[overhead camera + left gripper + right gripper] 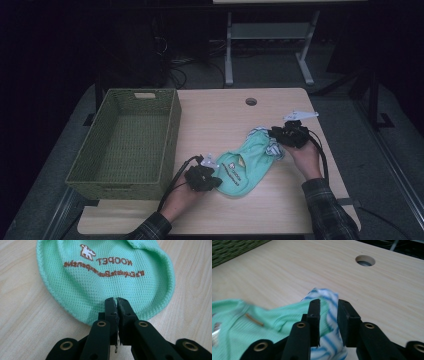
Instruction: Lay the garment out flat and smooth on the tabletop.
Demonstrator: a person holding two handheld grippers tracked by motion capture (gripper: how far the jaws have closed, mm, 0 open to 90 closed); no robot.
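Note:
A small mint-green pet shirt with brown "KOOPET" lettering lies flat on the wooden table. My left gripper is at its near left edge. In the left gripper view the jaws are pressed together on the shirt's ribbed hem. My right gripper is at the far right end of the shirt. In the right gripper view it is shut on the blue-and-white striped part, with bunched fabric held between the jaws.
A green woven basket stands empty on the left side of the table, close to the left gripper; its corner appears in the right gripper view. A round cable hole sits near the table's far edge. Bare wood lies behind the shirt.

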